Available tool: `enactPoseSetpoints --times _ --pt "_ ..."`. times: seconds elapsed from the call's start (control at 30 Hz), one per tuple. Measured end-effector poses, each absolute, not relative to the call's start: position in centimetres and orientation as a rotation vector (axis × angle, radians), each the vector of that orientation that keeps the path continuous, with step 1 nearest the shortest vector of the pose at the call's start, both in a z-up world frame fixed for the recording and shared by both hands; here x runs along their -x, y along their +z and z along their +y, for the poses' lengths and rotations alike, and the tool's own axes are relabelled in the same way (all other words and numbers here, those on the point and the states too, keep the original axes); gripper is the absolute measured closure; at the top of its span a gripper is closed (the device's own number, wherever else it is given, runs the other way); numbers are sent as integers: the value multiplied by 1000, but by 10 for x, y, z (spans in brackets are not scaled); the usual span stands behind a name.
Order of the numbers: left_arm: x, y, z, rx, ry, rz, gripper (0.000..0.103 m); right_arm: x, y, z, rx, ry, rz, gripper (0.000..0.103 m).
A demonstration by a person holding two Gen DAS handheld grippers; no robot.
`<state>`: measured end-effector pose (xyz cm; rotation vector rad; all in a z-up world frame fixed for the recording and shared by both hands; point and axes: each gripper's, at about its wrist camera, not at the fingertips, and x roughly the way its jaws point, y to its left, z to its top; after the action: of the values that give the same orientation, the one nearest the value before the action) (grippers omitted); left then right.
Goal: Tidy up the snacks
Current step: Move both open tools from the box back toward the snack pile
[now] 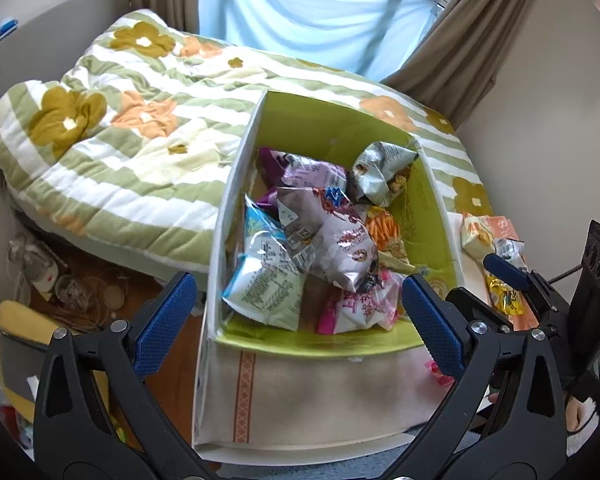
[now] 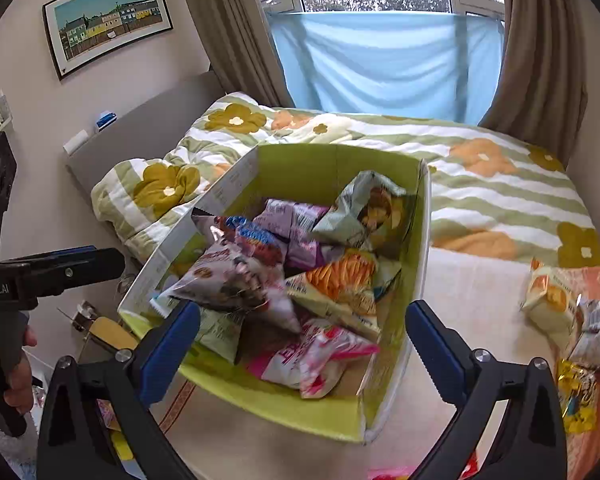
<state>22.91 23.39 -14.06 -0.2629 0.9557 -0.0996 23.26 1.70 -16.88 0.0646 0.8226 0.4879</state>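
A green cardboard box (image 1: 332, 128) stands on a cloth-covered surface at the foot of a bed, and most of the snacks lie piled inside it. At the top of the heap is a silvery purple bag (image 1: 332, 240), tilted across the others; beside it on the left lies a blue and white bag (image 1: 264, 276), under its right edge an orange bag (image 1: 384, 236), at the near end a pink bag (image 1: 356, 308), and against the far right corner a crumpled grey-green bag (image 1: 380, 172). The left gripper (image 1: 300, 316) hovers above the near end of the box with its blue-padded fingers (image 1: 168, 320) spread wide and nothing between them. The right gripper (image 2: 302, 344) hangs over the same box from the other side, its fingers (image 2: 432, 344) likewise wide apart and empty. Outside the box, to its right on the cloth, lie a few loose snacks: a cream and orange packet (image 2: 548, 304), a silver packet (image 2: 596, 332) touching it, and a yellow packet (image 2: 576, 392) nearer the camera. Behind the box the bed carries a striped quilt with flowers (image 2: 500, 184), and a blue cloth (image 2: 384, 64) hangs across the window.
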Motion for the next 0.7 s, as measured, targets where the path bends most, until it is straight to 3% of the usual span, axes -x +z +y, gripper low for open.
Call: enactPoseSetpoints --times 0.7 --pt "-189 -126 165 201 -239 899 1 -172 -133 -58 -51 278 793 1"
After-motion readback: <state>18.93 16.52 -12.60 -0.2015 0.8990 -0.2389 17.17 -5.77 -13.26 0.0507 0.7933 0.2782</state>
